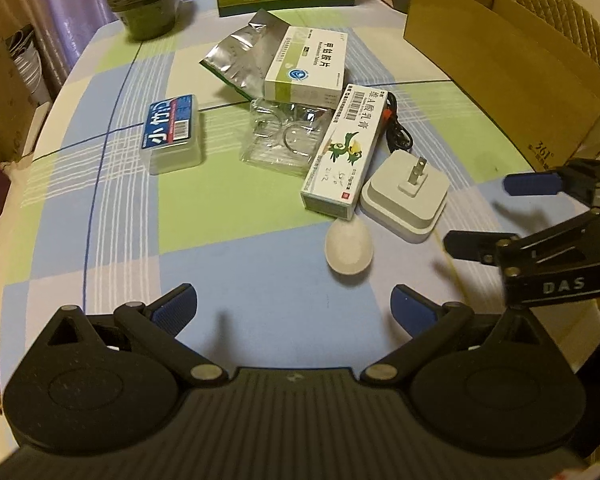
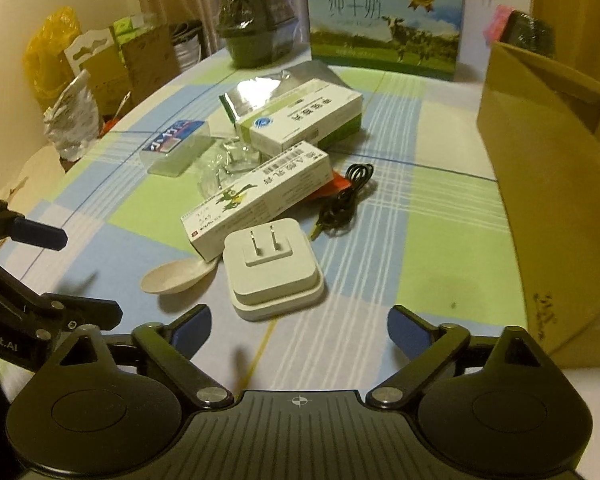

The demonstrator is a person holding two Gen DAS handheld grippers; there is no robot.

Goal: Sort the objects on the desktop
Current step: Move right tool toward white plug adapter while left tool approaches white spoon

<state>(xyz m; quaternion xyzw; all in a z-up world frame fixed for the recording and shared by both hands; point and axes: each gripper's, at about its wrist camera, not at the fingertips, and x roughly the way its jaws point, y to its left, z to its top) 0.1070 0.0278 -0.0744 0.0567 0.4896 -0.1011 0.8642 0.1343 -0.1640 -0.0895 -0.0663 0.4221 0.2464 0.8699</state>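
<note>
Both claws are held low over the near edge of the table (image 1: 112,216), jaws spread wide apart and empty: left claw (image 1: 294,306), right claw (image 2: 298,328). Just beyond them a white plastic spoon (image 1: 349,249) is seen, its handle tucked under the long ointment box (image 1: 346,152). From left to right the pile is laid out thus: a clear plastic case with a blue label (image 1: 172,134) is set apart at the left; a crumpled clear blister tray (image 1: 284,140) lies under the ointment box; a silver foil pouch (image 1: 240,60) is partly covered by a green-and-white tablet box (image 1: 306,66); a white plug adapter (image 1: 406,194), prongs up, is touching the ointment box's near end; a coiled black cable (image 2: 346,196) lies just behind it. An open cardboard box (image 1: 512,76) stands at the far right. A milk carton (image 2: 384,24) stands at the table's back edge.
</note>
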